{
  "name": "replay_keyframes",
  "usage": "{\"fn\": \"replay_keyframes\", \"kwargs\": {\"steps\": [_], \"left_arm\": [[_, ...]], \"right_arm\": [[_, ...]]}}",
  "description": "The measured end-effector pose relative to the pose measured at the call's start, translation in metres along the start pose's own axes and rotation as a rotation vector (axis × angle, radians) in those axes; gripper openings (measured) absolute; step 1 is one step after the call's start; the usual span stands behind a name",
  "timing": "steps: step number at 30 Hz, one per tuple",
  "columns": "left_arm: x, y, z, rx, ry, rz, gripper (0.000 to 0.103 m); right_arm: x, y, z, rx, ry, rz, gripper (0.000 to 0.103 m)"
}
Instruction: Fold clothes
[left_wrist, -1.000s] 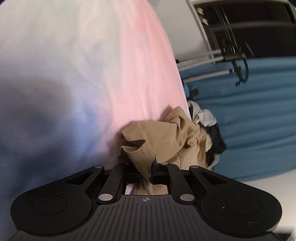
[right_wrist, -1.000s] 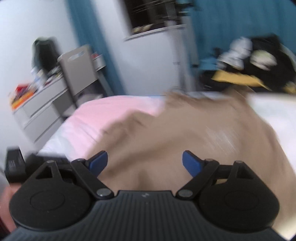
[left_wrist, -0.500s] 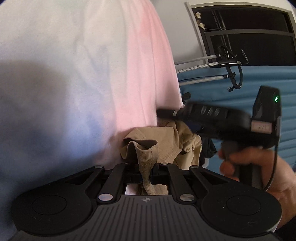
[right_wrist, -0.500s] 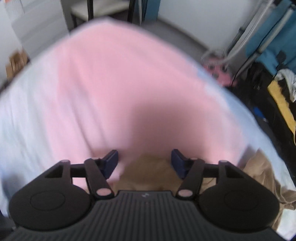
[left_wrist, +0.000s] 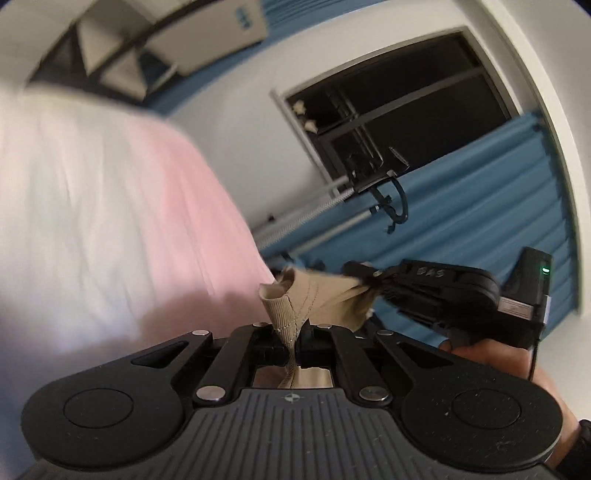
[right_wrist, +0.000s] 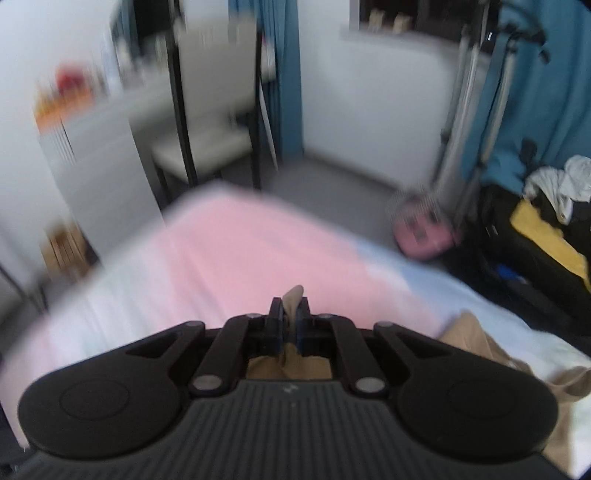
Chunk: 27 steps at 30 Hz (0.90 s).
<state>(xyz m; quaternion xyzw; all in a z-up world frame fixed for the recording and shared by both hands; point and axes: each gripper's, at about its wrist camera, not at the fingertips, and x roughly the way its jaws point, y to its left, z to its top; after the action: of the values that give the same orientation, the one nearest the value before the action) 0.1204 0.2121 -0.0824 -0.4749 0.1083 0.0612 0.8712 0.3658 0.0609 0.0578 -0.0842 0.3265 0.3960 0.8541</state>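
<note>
A tan garment (left_wrist: 321, 297) is lifted over the pink and white bed sheet (left_wrist: 110, 221). My left gripper (left_wrist: 292, 332) is shut on its ribbed band, jaws still closing tighter. In the left wrist view my right gripper (left_wrist: 364, 282), held by a hand (left_wrist: 491, 354), pinches the same cloth a little to the right. In the right wrist view the right gripper (right_wrist: 291, 319) is closing, with a fold of the tan garment (right_wrist: 293, 295) pressed between its blue pads. The rest of the cloth (right_wrist: 480, 347) trails onto the sheet (right_wrist: 240, 258) at lower right.
Beyond the bed stand a white chair (right_wrist: 207, 147) and a white drawer unit (right_wrist: 96, 155). A pink object (right_wrist: 421, 232) lies on the floor. A heap of clothes (right_wrist: 546, 221) lies on a dark case at right. A blue curtain (left_wrist: 461, 221) hangs below a dark window (left_wrist: 406, 103).
The right gripper came across from open over the cloth and closed on the tan garment beside the left one. The left gripper rose and rolled, lifting the band off the bed.
</note>
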Motion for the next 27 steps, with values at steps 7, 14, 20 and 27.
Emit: {"fn": "replay_keyframes", "kwargs": {"steps": [7,14,20,27], "left_arm": [[0.044,0.053,-0.028,-0.288,0.32,0.188,0.004],[0.041,0.053,-0.028,-0.286,0.294,0.194,0.004],[0.033,0.049,-0.026,-0.265,0.29,0.193,0.004],[0.03,0.045,-0.024,-0.249,0.273,0.199,0.004]], "right_arm": [[0.056,-0.018,-0.044,0.023,0.339,-0.115,0.011],[0.046,0.003,-0.021,-0.11,0.17,-0.067,0.056],[0.078,0.024,-0.007,-0.209,0.247,0.014,0.059],[0.112,0.033,-0.015,-0.213,0.453,-0.014,0.021]]}}
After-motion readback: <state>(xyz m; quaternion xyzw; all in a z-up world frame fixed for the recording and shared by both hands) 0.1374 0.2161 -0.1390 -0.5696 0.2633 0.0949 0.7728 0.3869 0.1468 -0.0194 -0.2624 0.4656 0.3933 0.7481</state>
